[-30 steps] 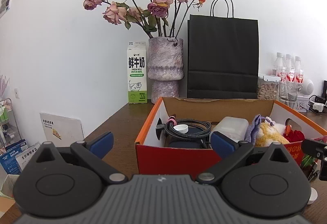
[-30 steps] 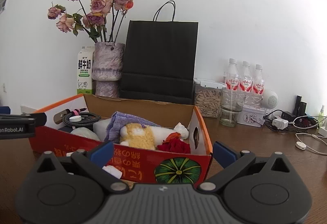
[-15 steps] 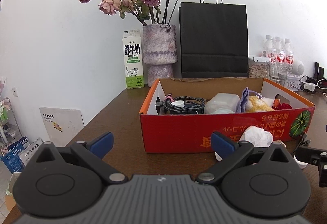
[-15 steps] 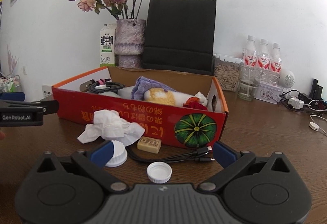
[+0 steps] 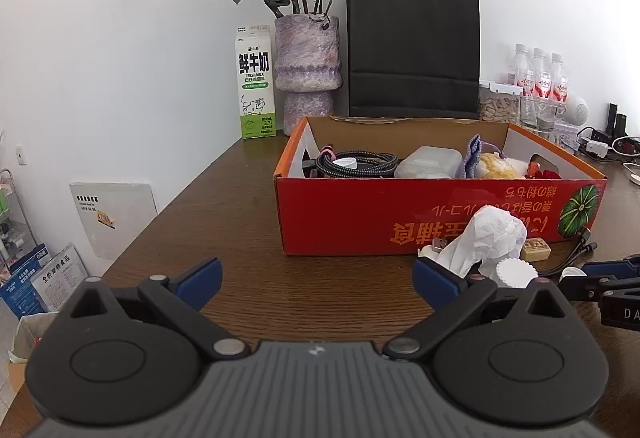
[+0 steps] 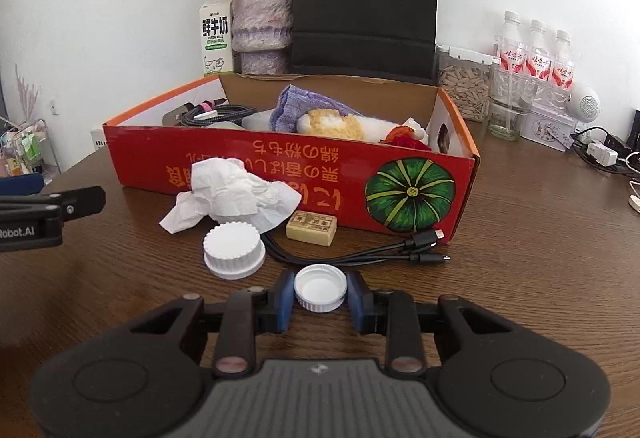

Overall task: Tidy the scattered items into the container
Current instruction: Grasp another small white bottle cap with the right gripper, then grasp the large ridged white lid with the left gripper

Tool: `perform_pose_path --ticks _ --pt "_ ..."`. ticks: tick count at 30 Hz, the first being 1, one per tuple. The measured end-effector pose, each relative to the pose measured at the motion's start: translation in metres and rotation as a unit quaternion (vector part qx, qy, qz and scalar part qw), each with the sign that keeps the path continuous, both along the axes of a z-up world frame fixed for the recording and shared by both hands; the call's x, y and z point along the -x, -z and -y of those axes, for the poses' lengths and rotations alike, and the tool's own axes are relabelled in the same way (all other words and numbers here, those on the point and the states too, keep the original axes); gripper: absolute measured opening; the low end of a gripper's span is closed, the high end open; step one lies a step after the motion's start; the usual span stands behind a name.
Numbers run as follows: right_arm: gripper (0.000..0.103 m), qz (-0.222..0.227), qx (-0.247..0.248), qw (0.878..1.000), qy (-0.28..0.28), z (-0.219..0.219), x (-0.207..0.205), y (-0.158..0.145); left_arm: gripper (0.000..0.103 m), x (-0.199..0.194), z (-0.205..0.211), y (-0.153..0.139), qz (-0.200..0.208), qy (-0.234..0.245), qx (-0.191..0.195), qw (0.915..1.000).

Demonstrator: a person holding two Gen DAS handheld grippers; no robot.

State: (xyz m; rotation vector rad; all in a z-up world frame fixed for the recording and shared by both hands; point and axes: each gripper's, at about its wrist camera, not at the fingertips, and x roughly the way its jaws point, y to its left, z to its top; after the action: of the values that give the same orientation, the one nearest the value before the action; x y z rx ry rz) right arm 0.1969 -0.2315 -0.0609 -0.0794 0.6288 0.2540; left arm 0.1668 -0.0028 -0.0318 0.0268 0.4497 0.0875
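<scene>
- Scattered items lie on the wooden table [image 6: 540,246] just in front of the red cardboard box [image 6: 280,174], which sits mid-table and already holds a coiled cable, a plastic tub, a purple cloth and a plush toy.
- Left gripper [image 5: 316,278], at the near left, hovers over bare wood with its jaws spread wide and nothing between them; it looks parked out of the way, short of the clutter.
- Crumpled tissue [image 6: 228,194] leans against the box's near wall at the left of the pile, probably too soft to roll anywhere.
- Large ribbed white lid [image 6: 234,250] rests flat just near of the tissue, top side up.
- Small white bottle cap [image 6: 320,292] lies open side up between the blue pads of the right gripper [image 6: 320,300], whose jaws are drawn in against its rim on both sides; the low, level approach suits pinching so shallow a piece.
- Tan soap bar [image 6: 311,233] and black charging cable [image 6: 360,258] lie to the right, beside the box's pumpkin print.
- Compared with half a second ago, the right gripper has moved forward and down and narrowed from wide open onto the cap; the left gripper has drifted slightly back from the box.
</scene>
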Motion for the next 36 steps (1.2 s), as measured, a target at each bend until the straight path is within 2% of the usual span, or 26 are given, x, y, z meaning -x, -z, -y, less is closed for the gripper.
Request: perform_pose_path --ticks 14,18,24,30,36 --pt "0.027 0.020 -0.005 1.000 0.008 0.003 0.003 -0.005 0.103 -0.005 0.003 0.002 -0.018 0.011 -0.002 0.9998" --pt "0.027 0.024 -0.011 0.999 0.022 0.010 0.001 -0.006 0.103 -0.003 0.013 0.001 -0.013 0.037 0.002 0.9992" --pt "0.027 0.033 -0.011 0.999 0.039 0.023 -0.001 -0.007 0.101 -0.008 0.053 0.000 -0.026 0.092 0.009 0.9954" --pt "0.027 0.034 -0.017 0.998 0.057 0.046 -0.006 -0.007 0.091 -0.025 0.086 0.004 -0.053 0.110 0.005 0.9925" --pt "0.027 0.036 -0.020 0.997 0.058 0.058 -0.005 -0.006 0.071 -0.043 0.097 0.010 -0.088 0.103 0.027 0.9904"
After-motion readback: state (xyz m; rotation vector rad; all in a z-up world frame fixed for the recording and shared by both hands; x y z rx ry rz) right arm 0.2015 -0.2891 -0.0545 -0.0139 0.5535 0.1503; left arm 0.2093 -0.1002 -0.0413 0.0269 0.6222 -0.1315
